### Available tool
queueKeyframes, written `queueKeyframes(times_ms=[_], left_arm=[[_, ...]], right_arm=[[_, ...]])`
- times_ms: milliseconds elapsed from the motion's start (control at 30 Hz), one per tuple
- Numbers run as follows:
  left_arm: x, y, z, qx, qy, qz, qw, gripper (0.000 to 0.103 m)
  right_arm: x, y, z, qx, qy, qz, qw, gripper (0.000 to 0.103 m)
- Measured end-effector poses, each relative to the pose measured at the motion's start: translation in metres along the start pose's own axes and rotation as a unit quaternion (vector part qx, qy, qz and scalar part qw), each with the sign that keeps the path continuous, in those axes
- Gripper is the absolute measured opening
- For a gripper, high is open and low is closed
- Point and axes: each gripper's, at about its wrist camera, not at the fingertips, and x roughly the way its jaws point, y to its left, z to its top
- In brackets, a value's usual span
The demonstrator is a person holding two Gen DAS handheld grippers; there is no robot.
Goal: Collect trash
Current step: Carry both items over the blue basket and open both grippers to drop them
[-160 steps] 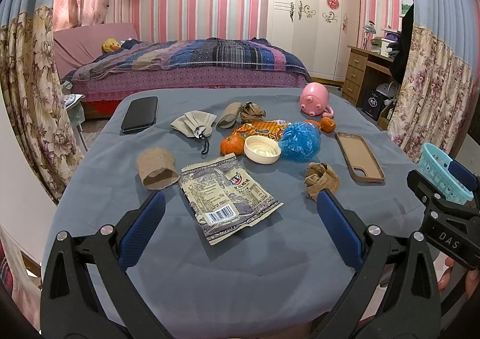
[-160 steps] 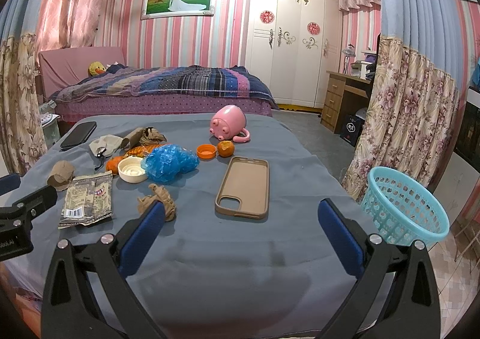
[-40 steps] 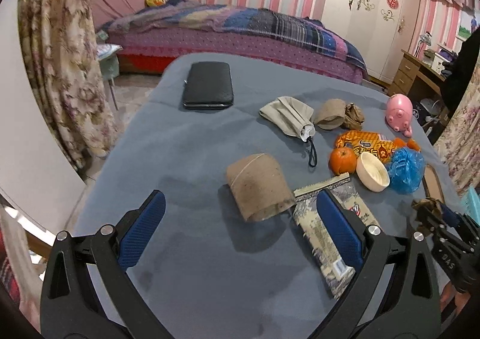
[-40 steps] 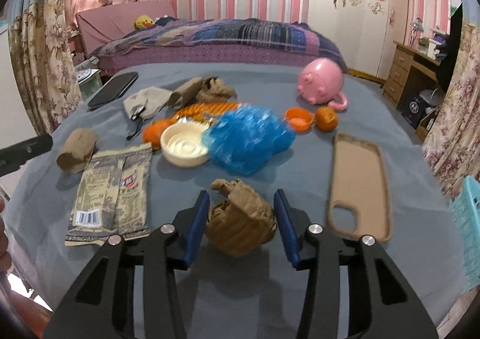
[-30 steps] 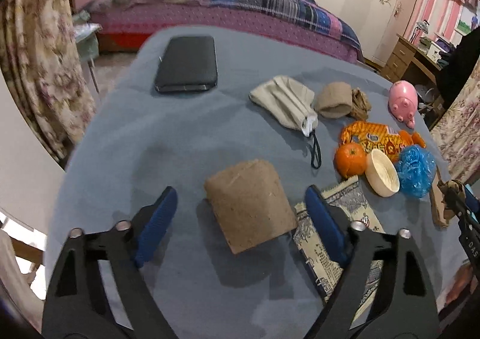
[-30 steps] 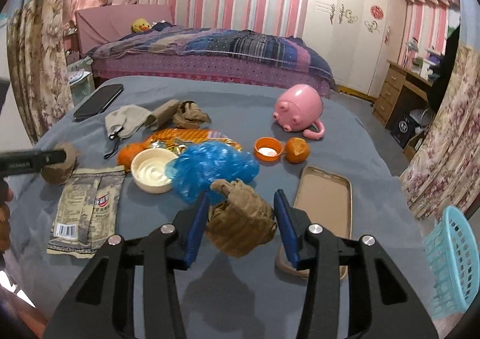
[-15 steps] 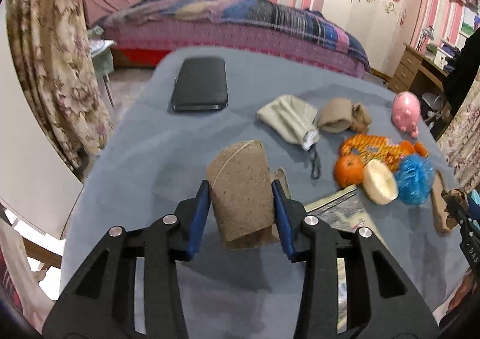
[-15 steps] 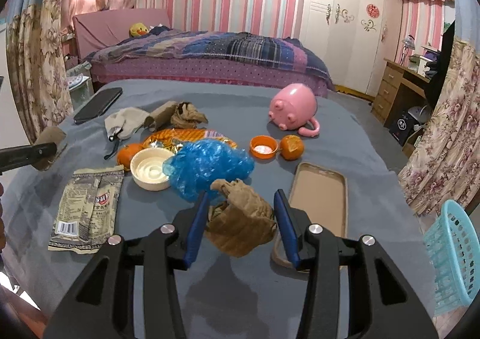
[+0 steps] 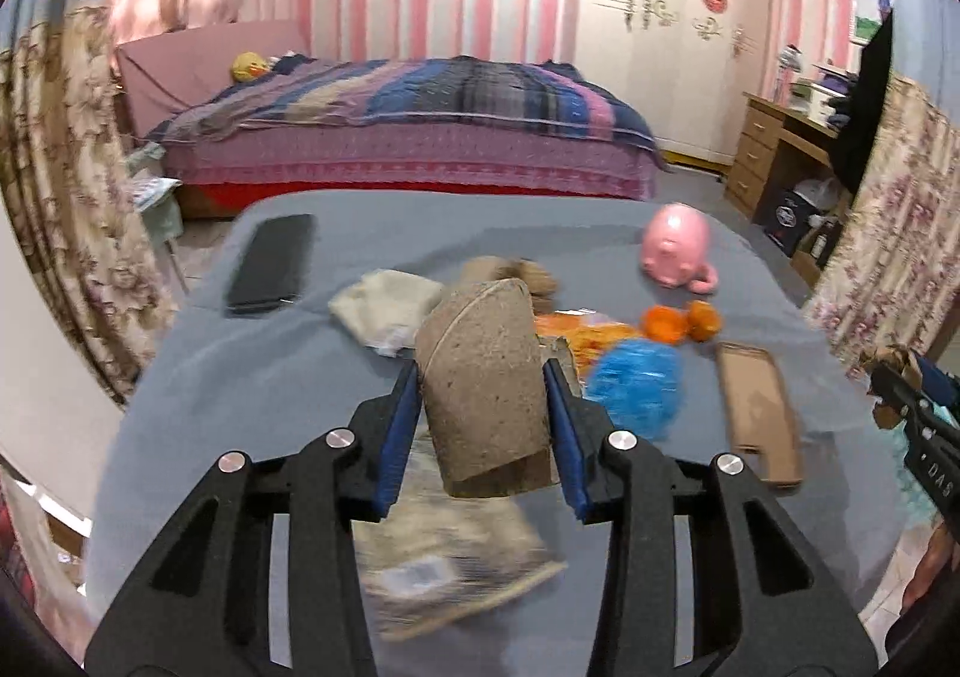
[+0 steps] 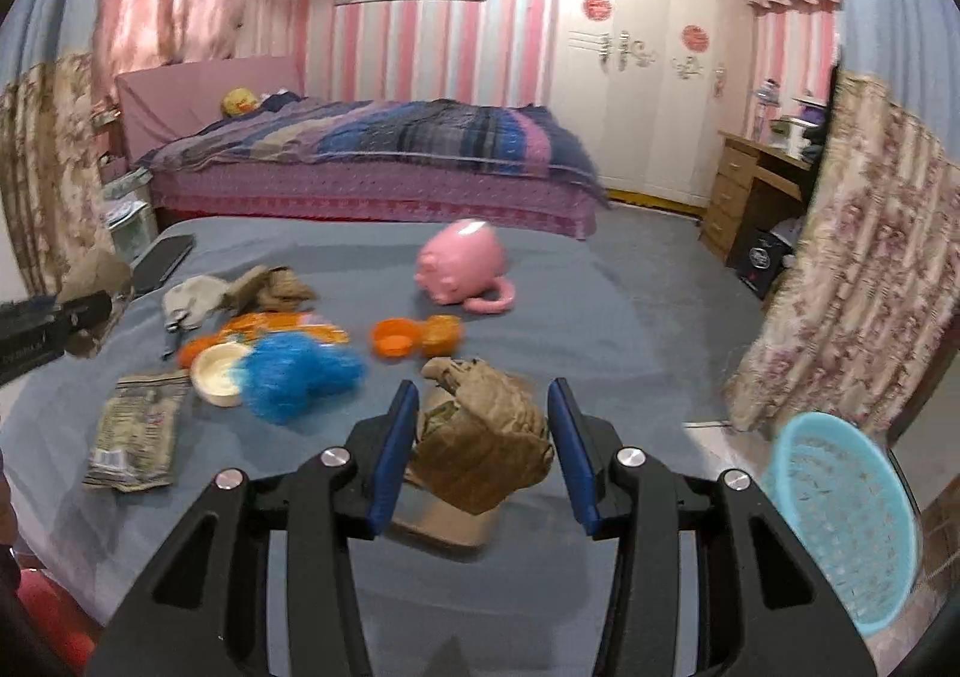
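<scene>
My left gripper (image 9: 483, 425) is shut on a squashed brown cardboard tube (image 9: 483, 383) and holds it above the grey table (image 9: 258, 389). My right gripper (image 10: 483, 449) is shut on a crumpled brown paper wad (image 10: 486, 440), lifted over the table's right part. A light-blue mesh basket (image 10: 843, 515) stands on the floor at the lower right. On the table lie a printed snack wrapper (image 10: 138, 431), an orange wrapper (image 10: 282, 326), a blue plastic wad (image 10: 297, 374) and another brown paper wad (image 10: 276, 284).
Also on the table: a black phone (image 9: 270, 263), a beige mask (image 9: 390, 311), a white lid (image 10: 219, 374), tangerines (image 9: 681, 320), an orange cap (image 10: 393, 341), a pink pig mug (image 10: 462, 260) and a tan phone case (image 9: 759, 419). Floral curtains hang at both sides.
My left gripper has risen and swung right with the tube, now over the snack wrapper. My right gripper has carried its paper wad right, bringing the blue basket closer.
</scene>
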Motion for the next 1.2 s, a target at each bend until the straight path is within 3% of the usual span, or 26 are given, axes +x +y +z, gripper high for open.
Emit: queueKeyframes(times_ms=[233, 467, 667, 867, 1200], left_arm=[[0.0, -0.075, -0.012, 0.021, -0.004, -0.04, 0.999, 0.04], [0.008, -0.168, -0.021, 0.072, -0.004, -0.102, 0.9922, 0.04], [0.01, -0.258, -0.031, 0.121, -0.004, -0.166, 0.9788, 0.04], [0.009, -0.336, -0.051, 0.173, -0.002, -0.202, 0.9641, 0.04], [-0.001, -0.43, -0.069, 0.23, -0.004, -0.253, 0.9397, 0.041]], right_arm=[[-0.018, -0.086, -0.013, 0.027, -0.004, -0.056, 0.998, 0.045], [-0.043, -0.175, -0.037, 0.071, -0.012, -0.125, 0.99, 0.045], [-0.052, -0.228, -0.061, 0.092, 0.0, -0.166, 0.982, 0.045], [-0.058, -0.275, -0.083, 0.126, 0.009, -0.196, 0.972, 0.045], [-0.057, -0.326, -0.1, 0.152, 0.009, -0.217, 0.964, 0.045]])
